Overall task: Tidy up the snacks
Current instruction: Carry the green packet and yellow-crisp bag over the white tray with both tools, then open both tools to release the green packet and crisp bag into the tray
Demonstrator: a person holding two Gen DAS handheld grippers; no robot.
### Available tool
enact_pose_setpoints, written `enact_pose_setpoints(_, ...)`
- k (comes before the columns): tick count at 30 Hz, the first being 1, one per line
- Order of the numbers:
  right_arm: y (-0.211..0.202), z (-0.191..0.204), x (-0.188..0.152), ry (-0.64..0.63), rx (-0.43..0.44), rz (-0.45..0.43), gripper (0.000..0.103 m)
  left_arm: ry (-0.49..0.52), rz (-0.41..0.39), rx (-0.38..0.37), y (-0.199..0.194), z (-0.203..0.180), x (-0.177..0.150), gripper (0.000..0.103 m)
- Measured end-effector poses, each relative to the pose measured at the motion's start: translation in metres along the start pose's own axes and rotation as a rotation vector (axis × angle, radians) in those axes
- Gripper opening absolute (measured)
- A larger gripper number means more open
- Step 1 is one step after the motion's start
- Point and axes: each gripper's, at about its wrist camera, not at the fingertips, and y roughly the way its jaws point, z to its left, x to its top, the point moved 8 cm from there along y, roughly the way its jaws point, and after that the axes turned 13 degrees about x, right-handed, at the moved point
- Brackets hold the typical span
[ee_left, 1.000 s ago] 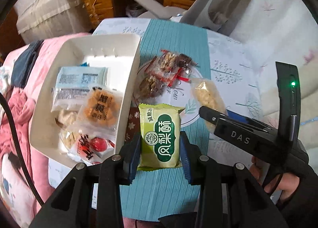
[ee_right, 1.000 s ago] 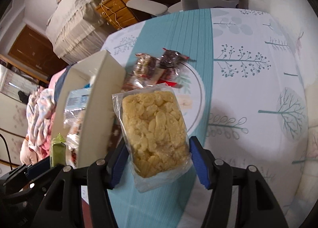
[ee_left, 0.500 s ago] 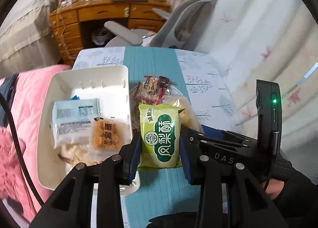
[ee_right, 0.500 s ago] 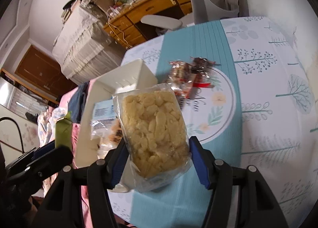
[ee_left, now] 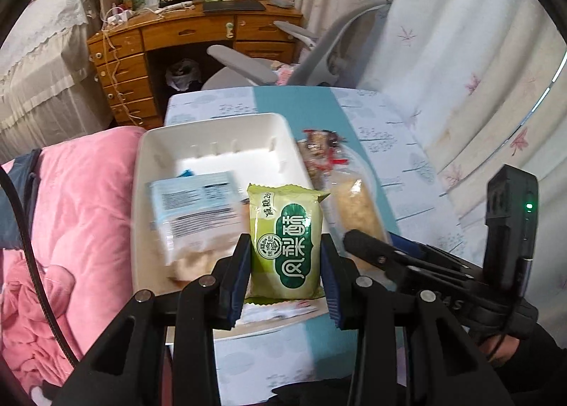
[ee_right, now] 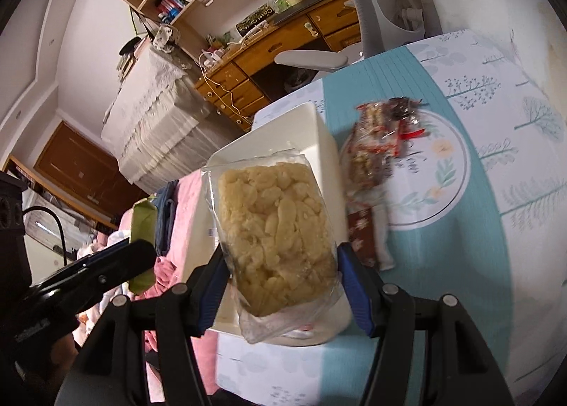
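While the left gripper (ee_left: 285, 269) clamps the green snack packet (ee_left: 286, 242) above the white bin (ee_left: 212, 129), the right gripper (ee_right: 283, 285) pinches the clear rice-cake bag (ee_right: 276, 232) beside it.

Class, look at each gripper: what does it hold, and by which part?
The left gripper clamps the green snack packet by its lower side edges. The right gripper clamps the clear bag of puffed snack likewise.

Left gripper (ee_left: 285, 264) clamps green snack packet (ee_left: 285, 239) above white bin (ee_left: 212, 129).

Black left gripper (ee_left: 285, 275), blue-padded jaws, silver screws.
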Motion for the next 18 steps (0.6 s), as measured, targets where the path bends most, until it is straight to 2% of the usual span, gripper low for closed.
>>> enact_pose_setpoints(8,0.017,0.037,-0.018,-0.034,0.003,-0.012,0.061,-0.037,0.013,0.035,0.005,0.052,-0.011,0.036)
enact_pose_setpoints(14,0.018,0.054,-0.022,-0.065,0.000,-0.031,0.061,-0.044,0.015,0.041,0.010,0.070,-0.013,0.036)
enact_pose_setpoints(16,0.018,0.057,-0.024,-0.065,-0.006,-0.040,0.063,-0.039,0.021,0.043,0.011,0.071,-0.013,0.045)
enact_pose_setpoints(17,0.018,0.056,-0.025,-0.059,-0.009,-0.041,0.063,-0.036,0.020,0.041,0.011,0.071,-0.013,0.058)
enact_pose_setpoints(18,0.019,0.055,-0.026,-0.052,-0.014,-0.033,0.063,-0.032,0.013,0.036,0.010,0.071,-0.012,0.066)
